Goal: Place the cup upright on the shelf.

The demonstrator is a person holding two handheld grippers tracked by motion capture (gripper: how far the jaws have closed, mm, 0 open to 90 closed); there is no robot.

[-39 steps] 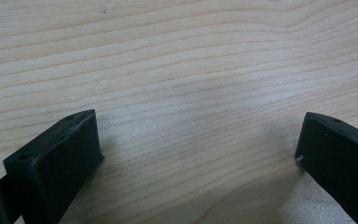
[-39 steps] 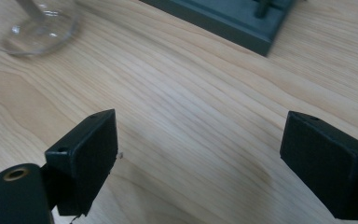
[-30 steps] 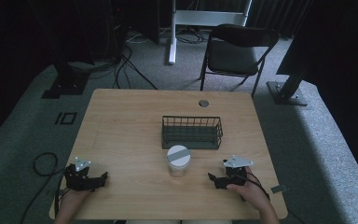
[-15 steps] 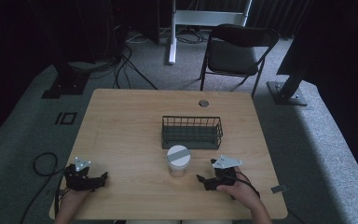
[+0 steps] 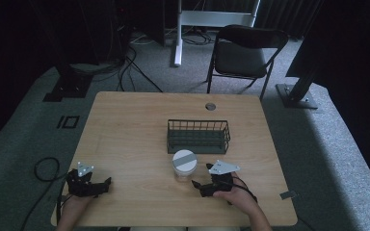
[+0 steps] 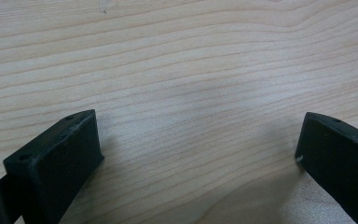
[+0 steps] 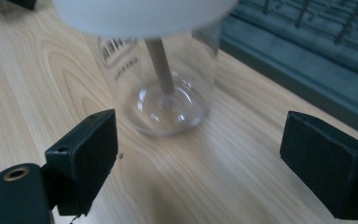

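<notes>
Now right gripper [image 5: 198, 185], jaws spread wide and empty, low on wooden table [image 5: 125, 125], aimed at clear jar [image 7: 161, 88] with white lid [image 5: 185, 159] just ahead. Jar upright, just near of green wire basket [image 5: 198, 136]. Left gripper [image 5: 107, 182] at near left, wide open, holding nothing.
</notes>
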